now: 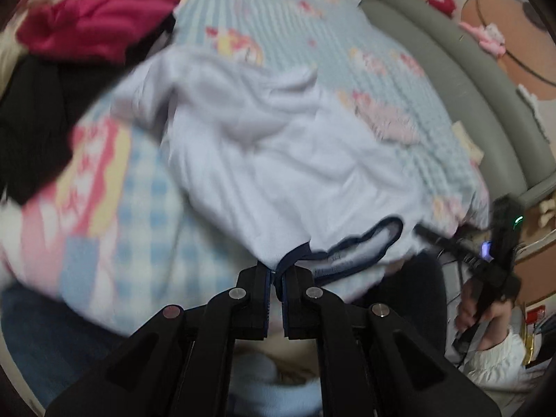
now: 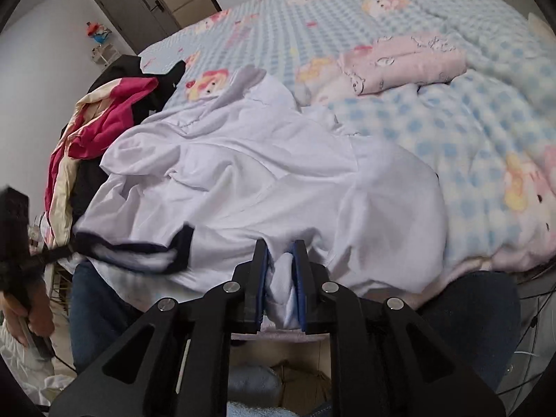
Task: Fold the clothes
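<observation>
White tee (image 2: 264,173) lies crumpled at near edge of bed (image 2: 469,132). L gripper (image 1: 277,278) nearly shut, pinching navy-trimmed collar; R gripper (image 2: 280,271) clamped on bunched hem fabric. Keep both grips tight, lift evenly, pull taut w/o twisting.

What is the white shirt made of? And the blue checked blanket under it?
The white shirt with dark navy trim looks like thin, soft cotton-type knit: matte, falling in small wrinkles. The pale blue checked blanket with cartoon prints looks thicker and fuzzy, maybe fleece or quilted padding; blur leaves that open.
</observation>
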The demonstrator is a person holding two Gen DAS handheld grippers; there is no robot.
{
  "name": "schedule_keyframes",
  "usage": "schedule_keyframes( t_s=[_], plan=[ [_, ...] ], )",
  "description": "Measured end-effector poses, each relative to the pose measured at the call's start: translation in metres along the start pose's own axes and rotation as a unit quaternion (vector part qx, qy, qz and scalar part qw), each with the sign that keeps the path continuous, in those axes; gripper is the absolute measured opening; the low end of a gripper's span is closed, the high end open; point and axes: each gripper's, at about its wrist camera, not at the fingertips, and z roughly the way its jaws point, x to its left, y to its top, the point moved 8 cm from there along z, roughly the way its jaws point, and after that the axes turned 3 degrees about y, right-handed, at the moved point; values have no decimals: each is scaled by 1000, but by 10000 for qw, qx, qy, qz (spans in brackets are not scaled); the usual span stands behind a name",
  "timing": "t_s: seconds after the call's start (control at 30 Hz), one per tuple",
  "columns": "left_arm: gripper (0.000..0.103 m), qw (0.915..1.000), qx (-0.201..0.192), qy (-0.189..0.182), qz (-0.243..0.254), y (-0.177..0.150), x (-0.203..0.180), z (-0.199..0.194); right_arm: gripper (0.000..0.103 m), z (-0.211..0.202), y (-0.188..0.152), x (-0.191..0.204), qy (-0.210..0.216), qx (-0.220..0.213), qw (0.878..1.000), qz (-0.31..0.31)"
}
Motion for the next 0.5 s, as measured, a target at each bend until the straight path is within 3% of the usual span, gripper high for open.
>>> schedule_keyframes(
  t_s=[0.1,0.2,0.3,0.4,0.47,0.5],
  plan=[
    [8,9996,-80,-270,-36,-3,1,-10,21,-2,4,7,302,-138,9994,-133],
    [10,9973,-206,-667,227,0,-14,-19,24,-5,15,20,613,-412,9973,-16],
    [11,9964,-227,-710,396,-1,-22,-23,26,11,11,24,448,-250,9987,-70],
    [13,9974,-254,-655,130,2,-10,-20,27,45,-7,25,234,313,9989,-249],
    [20,9983,-279,-438,-245,5,13,-16,27,63,-23,21,127,693,9972,-230],
    [28,9981,-287,-325,-435,7,24,-14,27,64,-28,19,119,748,9970,-187]
  ],
)
